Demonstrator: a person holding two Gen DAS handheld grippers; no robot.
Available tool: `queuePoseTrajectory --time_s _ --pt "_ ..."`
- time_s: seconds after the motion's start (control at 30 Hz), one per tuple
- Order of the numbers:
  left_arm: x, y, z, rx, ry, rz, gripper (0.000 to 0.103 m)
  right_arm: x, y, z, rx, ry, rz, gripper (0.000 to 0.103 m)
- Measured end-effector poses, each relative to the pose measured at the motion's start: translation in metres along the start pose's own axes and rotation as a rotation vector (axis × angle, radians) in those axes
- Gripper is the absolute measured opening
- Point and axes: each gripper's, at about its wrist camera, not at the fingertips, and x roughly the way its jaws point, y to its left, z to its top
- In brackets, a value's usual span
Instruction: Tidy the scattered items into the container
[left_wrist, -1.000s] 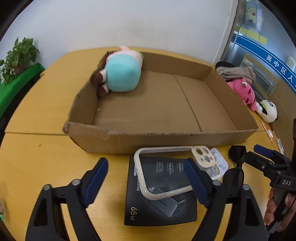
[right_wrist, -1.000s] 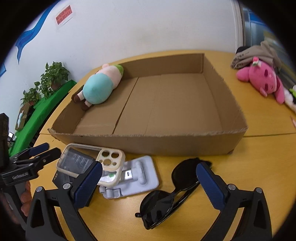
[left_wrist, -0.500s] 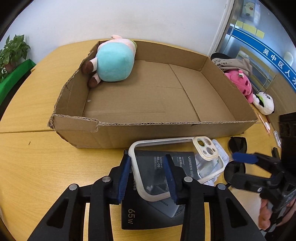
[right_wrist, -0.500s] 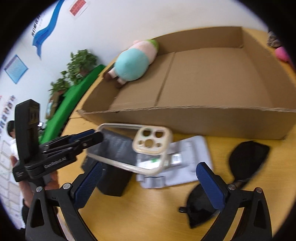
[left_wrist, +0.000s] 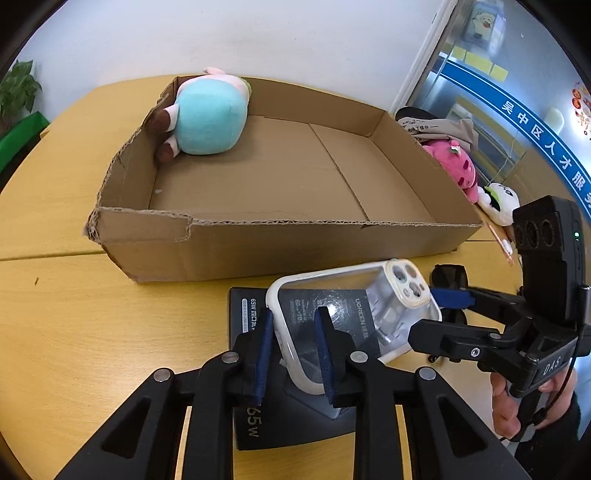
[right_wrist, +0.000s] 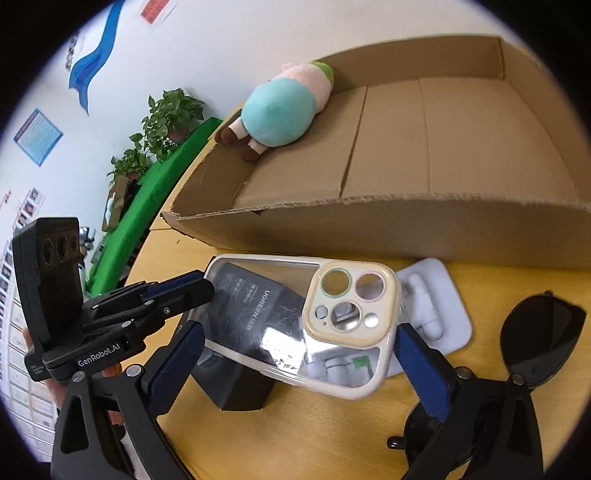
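My left gripper is shut on the left edge of a clear phone case with a cream rim and holds it lifted above a black charger box. In the right wrist view the case hangs between the fingers of my open right gripper, with the left gripper clamped on its end. The cardboard box stands just behind, holding a teal plush toy. Black sunglasses and a white earbud tray lie on the table.
A pink plush, a panda plush and a grey cloth lie right of the cardboard box. Potted plants and a green surface stand to the left beyond the table edge.
My left gripper closed on the phone case and lifted it off the black box. My right gripper swung left so the case now sits between its open fingers.
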Motion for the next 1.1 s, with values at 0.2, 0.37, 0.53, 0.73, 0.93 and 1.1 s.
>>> queuePoseTrajectory --time_s 0.2,0.37,0.53,0.73,0.93,1.1 --pt "-0.023 -0.003 -0.009 0.046 -0.079 -0.016 0.017 -0.020 0.005 -0.010 -0.069 -0.081 -0.023 0.080" --pt "-0.047 -0.010 -0.028 0.115 -0.160 -0.101 0.017 -0.046 0.018 -0.036 -0.213 -0.200 -0.014 0.079" --pt "-0.064 -0.023 -0.049 0.181 -0.187 -0.223 0.017 -0.071 0.034 -0.068 -0.371 -0.238 0.017 0.079" --pt "-0.069 -0.036 -0.073 0.245 -0.142 -0.251 0.018 -0.076 0.048 -0.104 -0.512 -0.145 -0.037 0.079" --pt "-0.065 -0.031 -0.078 0.178 -0.097 -0.262 0.045 -0.084 0.028 -0.115 -0.368 -0.091 -0.075 0.079" --pt "-0.044 -0.047 -0.084 0.206 -0.014 -0.222 0.045 -0.079 0.001 -0.138 -0.141 0.036 -0.049 0.079"
